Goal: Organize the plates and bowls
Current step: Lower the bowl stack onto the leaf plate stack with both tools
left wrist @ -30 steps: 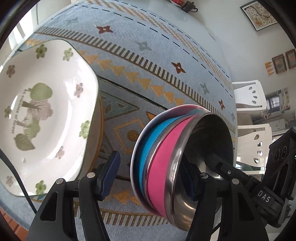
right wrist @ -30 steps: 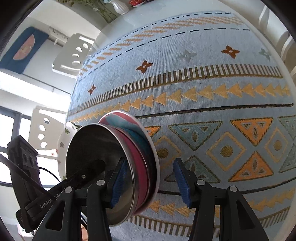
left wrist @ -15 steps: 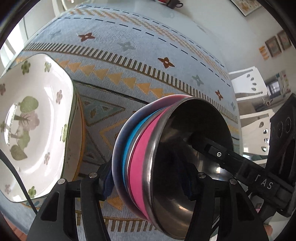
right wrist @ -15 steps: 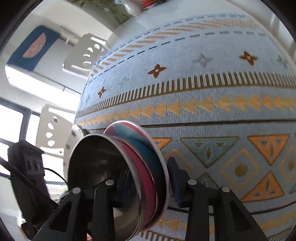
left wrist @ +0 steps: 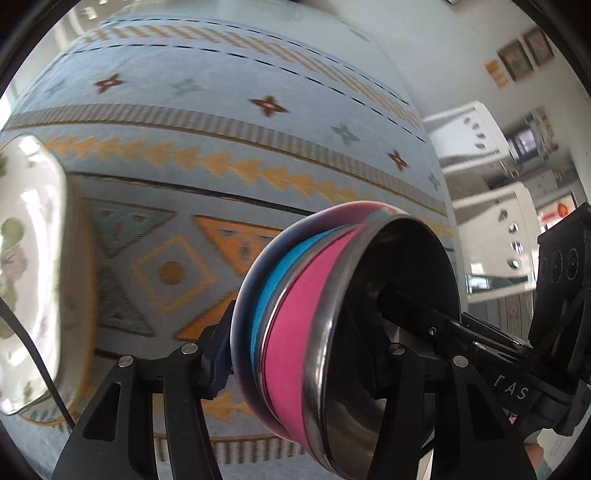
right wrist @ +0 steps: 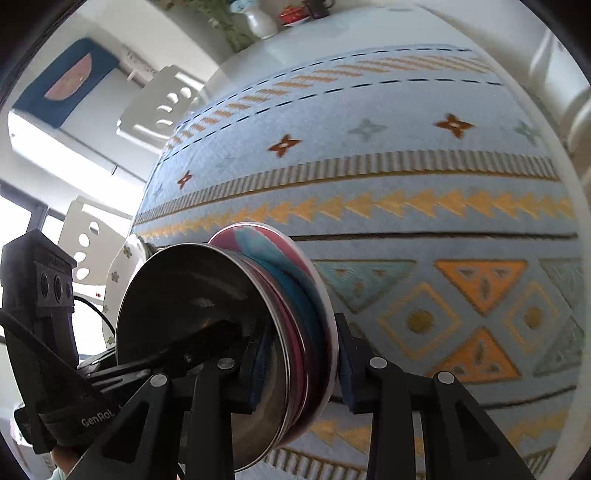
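Bowls [left wrist: 295,325], nested pink inside blue with a steel one innermost, sit tilted on their side above the patterned table [left wrist: 229,155], right of the floral plate [left wrist: 26,258]. Left claw [left wrist: 299,358] and right claw [right wrist: 301,365] both pinch the stack's rims.

Pretty sure I'm working in someone's dining room. A patterned blue tablecloth [right wrist: 406,177] covers the table, white cut-out chairs [left wrist: 476,129] sit at the right of the left wrist view, framed pictures [left wrist: 517,59] hang upper right, and a white vase [right wrist: 258,22] with greenery sits top center of the right view.
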